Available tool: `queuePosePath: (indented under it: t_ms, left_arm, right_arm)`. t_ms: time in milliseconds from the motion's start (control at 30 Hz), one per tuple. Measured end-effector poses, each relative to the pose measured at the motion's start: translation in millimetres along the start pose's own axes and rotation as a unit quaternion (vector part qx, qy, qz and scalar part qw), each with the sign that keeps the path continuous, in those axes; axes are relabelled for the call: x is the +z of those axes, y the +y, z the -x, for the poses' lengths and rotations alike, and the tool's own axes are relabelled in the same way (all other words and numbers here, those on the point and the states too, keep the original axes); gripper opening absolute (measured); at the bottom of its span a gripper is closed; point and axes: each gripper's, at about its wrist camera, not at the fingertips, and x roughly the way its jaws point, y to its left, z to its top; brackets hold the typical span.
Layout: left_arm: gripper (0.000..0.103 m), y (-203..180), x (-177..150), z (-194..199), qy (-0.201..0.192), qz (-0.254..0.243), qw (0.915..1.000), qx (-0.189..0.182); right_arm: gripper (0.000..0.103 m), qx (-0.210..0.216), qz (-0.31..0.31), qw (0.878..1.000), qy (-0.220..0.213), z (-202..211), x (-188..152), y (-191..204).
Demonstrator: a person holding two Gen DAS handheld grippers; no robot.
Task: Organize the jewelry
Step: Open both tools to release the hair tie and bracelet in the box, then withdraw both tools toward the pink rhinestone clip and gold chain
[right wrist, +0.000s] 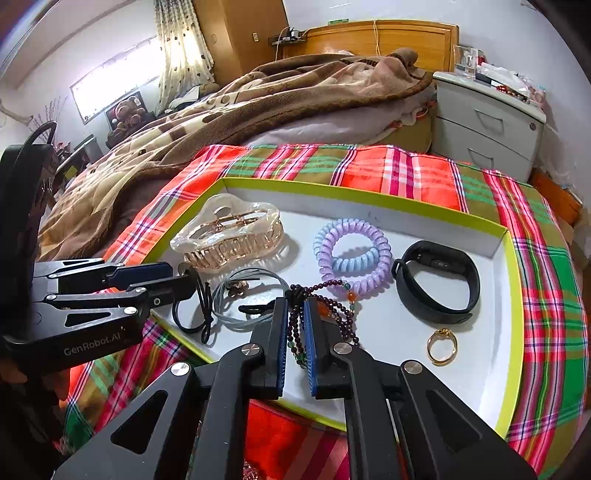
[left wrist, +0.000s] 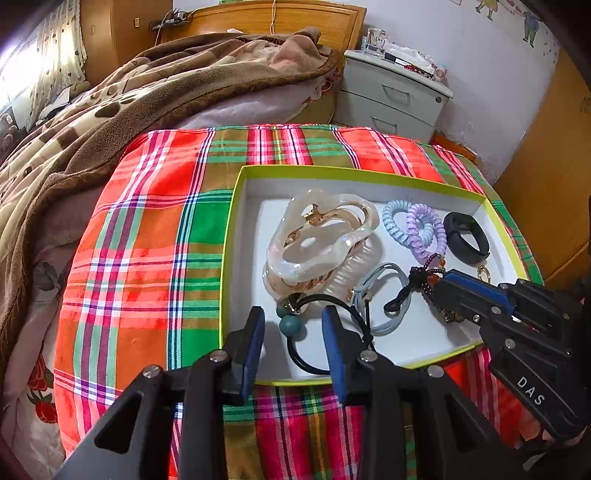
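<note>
A shallow white box with a lime rim (left wrist: 236,206) (right wrist: 513,258) lies on a plaid cloth and holds the jewelry. My left gripper (left wrist: 293,325) is open, its fingers either side of a black hair tie with teal beads (left wrist: 290,325). My right gripper (right wrist: 295,314) is shut on a dark beaded bracelet (right wrist: 295,332); it also shows in the left wrist view (left wrist: 443,284). In the box lie a pearly claw clip (left wrist: 317,240) (right wrist: 229,236), a blue-purple coil tie (left wrist: 417,229) (right wrist: 354,254), a grey-blue cord tie (left wrist: 388,295) (right wrist: 251,291), a black wristband (left wrist: 467,236) (right wrist: 436,284) and a gold ring (right wrist: 441,345).
The plaid cloth (left wrist: 147,236) covers the bed end. A brown blanket (left wrist: 110,122) is heaped to the left and behind. A grey nightstand (left wrist: 391,96) stands at the back right beside a wooden headboard (left wrist: 280,18).
</note>
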Motion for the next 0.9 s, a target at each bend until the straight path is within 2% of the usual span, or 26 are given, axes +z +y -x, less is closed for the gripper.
queuePosePath:
  t_ms: [167, 600, 667, 733, 900]
  left_arm:
    - [0.039, -0.9, -0.7, 3.1, -0.002, 0.003, 1.0000, -0.004]
    - [0.041, -9.0, -10.8, 34.6, -0.027, -0.002, 0.9996, -0.008]
    - [0.041, -11.0, -13.8, 41.8, -0.033, -0.003, 0.9994, -0.011]
    - [0.044, -12.9, -17.8, 48.8, -0.038, -0.003, 0.9992, -0.015]
    - [0.048, -15.4, -30.6, 63.0, -0.045, -0.002, 0.9987, -0.025]
  right_arm:
    - [0.010, -0.006, -0.002, 1.000, -0.006, 4.3, -0.1, -0.5]
    - [0.015, -0.021, -0.010, 0.999, -0.031, 33.5, -8.0, 4.4]
    - [0.019, -0.021, -0.015, 0.999, -0.036, 40.1, -10.1, 3.8]
    - [0.038, -0.021, -0.019, 0.999, -0.042, 47.9, -13.2, 4.7]
    - [0.041, -0.022, -0.026, 0.998, -0.057, 67.4, -25.0, 6.7]
